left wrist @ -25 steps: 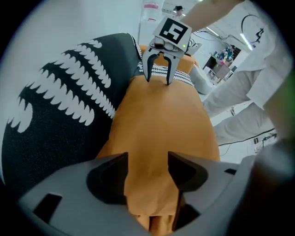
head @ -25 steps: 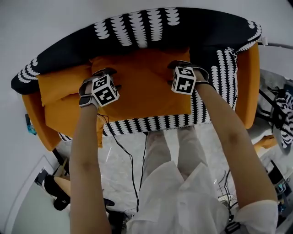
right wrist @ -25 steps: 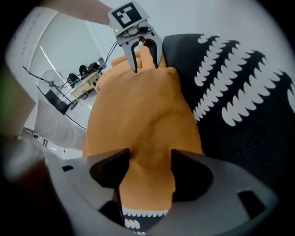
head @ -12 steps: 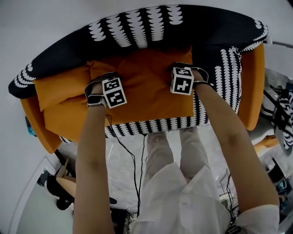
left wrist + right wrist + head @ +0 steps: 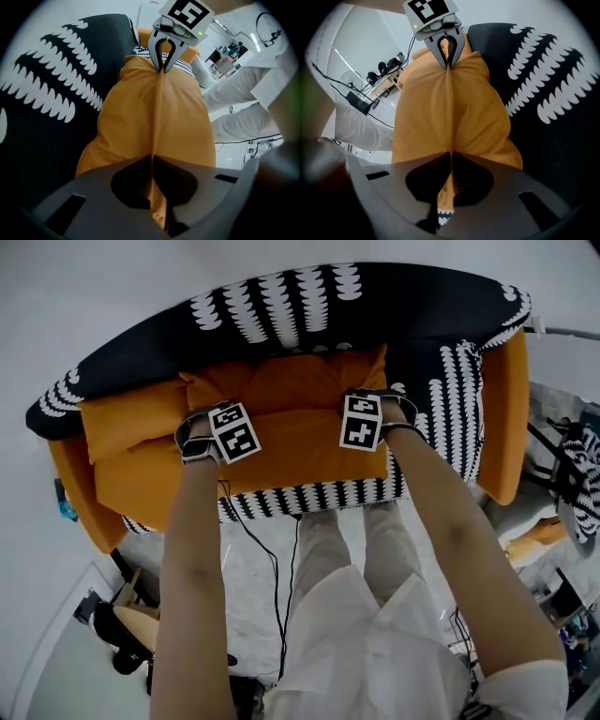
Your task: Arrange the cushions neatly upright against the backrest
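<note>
A large orange cushion [image 5: 291, 418] lies on the seat of a sofa, its far edge against the black-and-white patterned backrest [image 5: 281, 306]. Both grippers point steeply down onto it. My left gripper [image 5: 212, 416] has just been closing and is shut on a fold of the cushion's fabric [image 5: 157, 117] near its left end. My right gripper [image 5: 367, 399] has also just been closing and pinches the fabric [image 5: 450, 108] near the right end. Each gripper view shows the other gripper, the right one [image 5: 164, 63] and the left one [image 5: 449, 60], at the far end of the ridge. A second orange cushion [image 5: 122, 423] sits at the left.
Orange armrests [image 5: 506, 418] close off the sofa's two ends. The seat's patterned front edge [image 5: 309, 495] is just below the cushion. The person's legs [image 5: 352, 540] stand close to it. Black cables [image 5: 267, 577] trail on the pale floor. Clutter [image 5: 572, 484] lies at the right.
Both grippers slid slightly toward the cushion's middle and front. The orange fabric now stands in a pinched ridge between them, where it lay flatter before.
</note>
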`<control>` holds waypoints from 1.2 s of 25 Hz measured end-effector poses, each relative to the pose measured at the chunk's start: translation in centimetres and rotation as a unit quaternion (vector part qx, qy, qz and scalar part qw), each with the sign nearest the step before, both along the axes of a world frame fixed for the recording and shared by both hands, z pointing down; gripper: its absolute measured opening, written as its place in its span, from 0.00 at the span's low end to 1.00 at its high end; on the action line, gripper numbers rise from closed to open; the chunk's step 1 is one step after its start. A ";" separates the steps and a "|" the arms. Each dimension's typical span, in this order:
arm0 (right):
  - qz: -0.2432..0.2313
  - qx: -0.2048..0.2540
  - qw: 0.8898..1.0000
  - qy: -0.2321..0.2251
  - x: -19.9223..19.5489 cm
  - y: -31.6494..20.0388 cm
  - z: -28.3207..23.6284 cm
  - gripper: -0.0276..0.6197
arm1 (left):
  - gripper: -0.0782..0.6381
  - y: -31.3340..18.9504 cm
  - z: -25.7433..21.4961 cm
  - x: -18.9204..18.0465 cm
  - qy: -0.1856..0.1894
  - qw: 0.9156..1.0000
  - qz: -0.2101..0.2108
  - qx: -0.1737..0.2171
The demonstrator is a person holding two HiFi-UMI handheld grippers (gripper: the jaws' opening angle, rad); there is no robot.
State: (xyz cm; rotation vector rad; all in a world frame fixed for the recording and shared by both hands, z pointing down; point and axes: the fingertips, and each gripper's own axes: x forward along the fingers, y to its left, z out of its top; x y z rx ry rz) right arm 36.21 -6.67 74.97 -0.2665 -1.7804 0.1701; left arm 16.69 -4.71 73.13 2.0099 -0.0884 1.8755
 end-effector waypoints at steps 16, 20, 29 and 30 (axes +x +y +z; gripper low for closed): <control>-0.009 0.066 0.998 0.010 6.3 3.0 -8.7 0.07 | 0.14 3.5 -9.1 6.3 0.012 1.000 0.013 0.021; 0.000 0.105 0.994 0.027 11.4 0.2 -11.7 0.07 | 0.14 1.6 -11.9 11.4 0.031 0.998 0.010 0.049; 0.016 0.190 0.980 0.053 24.7 -8.8 -16.5 0.07 | 0.14 -7.1 -16.9 24.6 0.051 0.989 0.024 0.135; 0.018 0.199 0.978 0.056 26.1 -9.8 -16.8 0.07 | 0.14 -8.1 -17.2 25.9 0.051 0.988 0.024 0.145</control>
